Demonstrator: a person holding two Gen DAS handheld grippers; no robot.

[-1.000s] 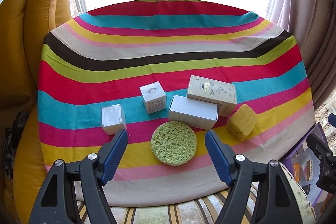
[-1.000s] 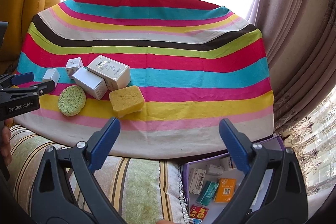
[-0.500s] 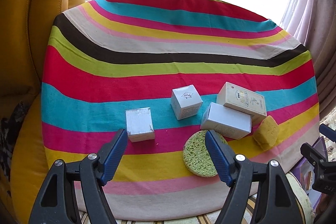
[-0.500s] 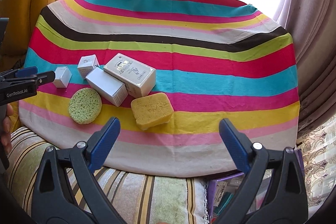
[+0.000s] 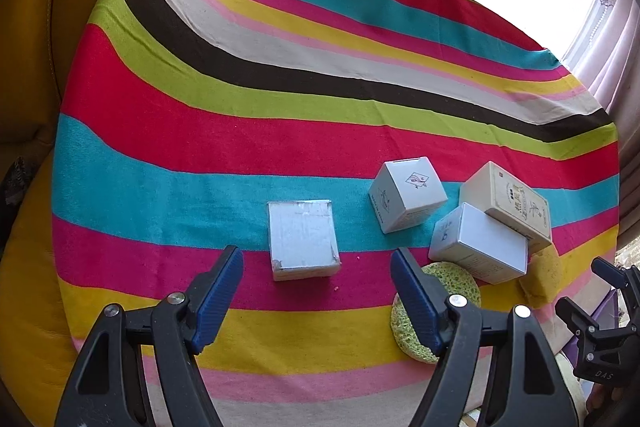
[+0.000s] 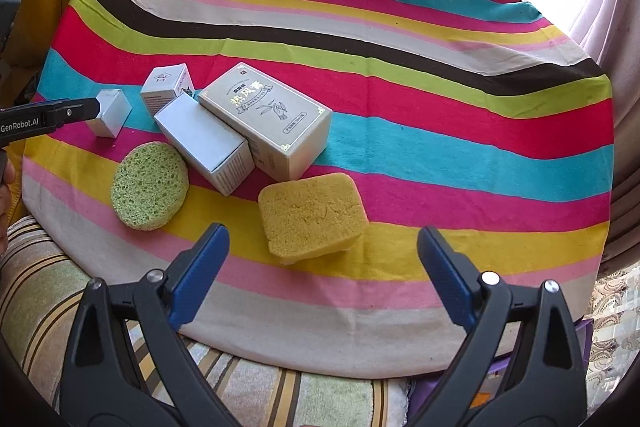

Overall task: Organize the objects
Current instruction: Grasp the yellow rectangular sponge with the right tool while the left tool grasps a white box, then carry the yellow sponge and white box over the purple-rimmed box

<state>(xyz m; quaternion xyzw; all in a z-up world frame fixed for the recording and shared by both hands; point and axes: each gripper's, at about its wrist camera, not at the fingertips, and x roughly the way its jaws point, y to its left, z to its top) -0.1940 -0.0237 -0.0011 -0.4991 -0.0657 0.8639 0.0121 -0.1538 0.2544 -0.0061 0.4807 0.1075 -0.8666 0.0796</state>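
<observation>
The left gripper [image 5: 316,267] hangs over the near edge of the table covered in a striped multicoloured cloth [image 5: 240,131], its blue-padded jaws spread wide and holding nothing. A small plain white cardboard box [image 5: 303,239] lies on the cloth just beyond the gap between them, at their 12 o'clock. At 2 o'clock from that box stands a small white cube box with a printed emblem [image 5: 408,194]. Further toward 3 o'clock, a long white carton [image 5: 480,243] lies against a cream carton with dark lettering [image 5: 508,205], and a round green sponge [image 5: 452,281] shows partly behind the left gripper's right jaw.

The right gripper [image 6: 322,263] also has its jaws wide apart and empty. A rectangular yellow sponge [image 6: 312,213] sits just ahead of the gap, at about 12 o'clock, near the cream carton. The round green sponge lies at the yellow sponge's 9 o'clock, beside the long white carton.
</observation>
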